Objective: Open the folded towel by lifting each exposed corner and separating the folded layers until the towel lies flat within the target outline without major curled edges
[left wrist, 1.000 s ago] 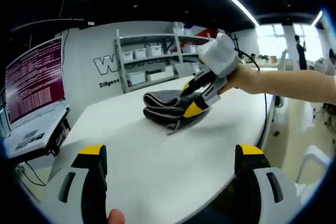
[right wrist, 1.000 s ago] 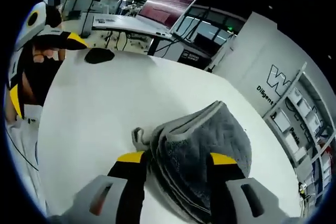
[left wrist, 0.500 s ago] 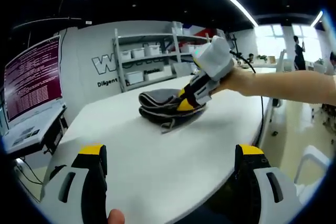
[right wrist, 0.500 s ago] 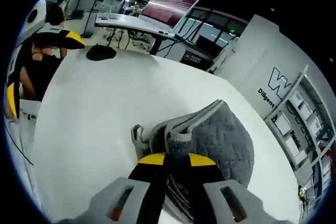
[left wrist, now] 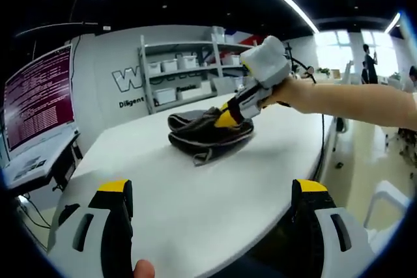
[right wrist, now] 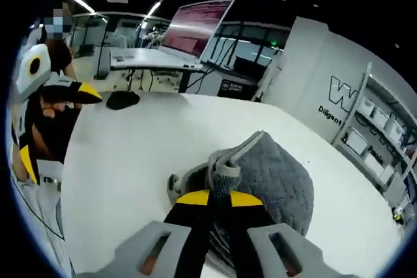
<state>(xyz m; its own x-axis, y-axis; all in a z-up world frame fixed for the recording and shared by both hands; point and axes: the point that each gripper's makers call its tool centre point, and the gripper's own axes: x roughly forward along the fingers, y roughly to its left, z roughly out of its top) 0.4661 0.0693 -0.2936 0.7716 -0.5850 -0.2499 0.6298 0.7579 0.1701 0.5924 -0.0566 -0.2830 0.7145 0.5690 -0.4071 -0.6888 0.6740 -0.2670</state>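
Table first: a broad white top with a rounded edge, carrying the folded grey towel, which sits toward the far side in the left gripper view, well apart from my left claw. Beyond the table stand a white wall with dark lettering, a shelving unit loaded with white bins, and a monitor with pink text on a neighbouring desk.

The towel is quilted, with a paler hemmed border, and remains stacked in several layers; a small loop of fabric pokes out at its near edge. In the right gripper view it lies directly ahead of me, its upper layer humped up.

My right claw is pressed together on a corner of the towel's top layer, the hem standing up between the yellow tips. From the left gripper view I see that same claw reaching in from the right, my forearm behind it.

My left claw is spread wide and holds nothing, hovering over the table's near edge. It also appears at the left of the right gripper view, beside a dark flat object on the table.
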